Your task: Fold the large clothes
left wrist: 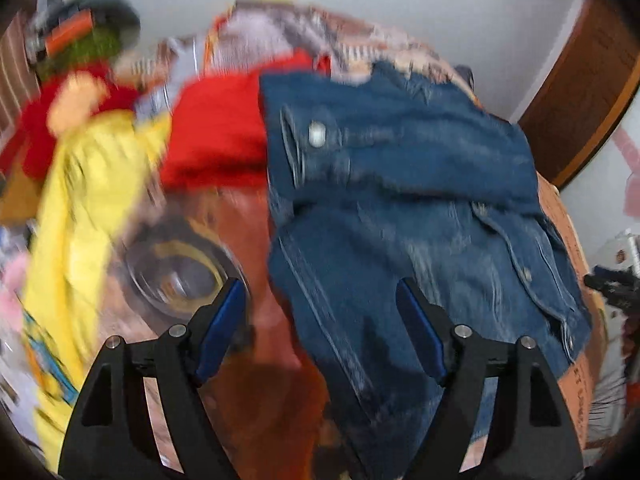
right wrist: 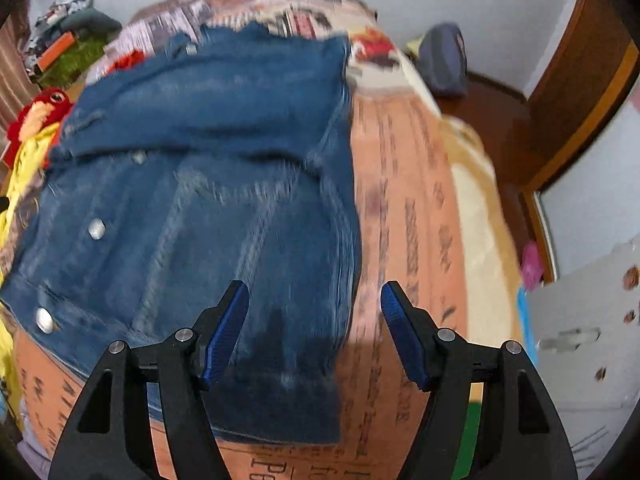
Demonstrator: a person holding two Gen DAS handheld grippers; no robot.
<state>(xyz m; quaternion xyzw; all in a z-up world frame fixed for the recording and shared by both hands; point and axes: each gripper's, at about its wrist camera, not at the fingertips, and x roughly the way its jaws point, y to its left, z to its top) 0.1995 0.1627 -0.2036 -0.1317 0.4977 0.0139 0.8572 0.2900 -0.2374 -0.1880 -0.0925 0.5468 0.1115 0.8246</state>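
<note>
left wrist view: our left gripper (left wrist: 320, 320) has its jaws spread, nothing between the pads, hovering over the bed (left wrist: 576, 248). the denim jacket (left wrist: 400, 208) lies folded on the printed bedspread, its left edge running down between our fingers; the right finger sits over denim, the left one over bare bedspread. a red garment (left wrist: 216, 140) lies just beside the jacket's upper left, a yellow garment (left wrist: 80, 200) further left. frame is blurred, small details unreadable. right wrist view: our right gripper (right wrist: 314, 320) also has its jaws spread and empty. same denim jacket (right wrist: 200, 180) fills the left and centre, metal snaps (right wrist: 96, 228) visible; its lower right corner lies under the gap between the fingers, the right finger over orange bedspread (right wrist: 400, 200). a wooden door (right wrist: 580, 92) stands at far right, a blue bag (right wrist: 446, 60) on the floor beyond the bed.
</note>
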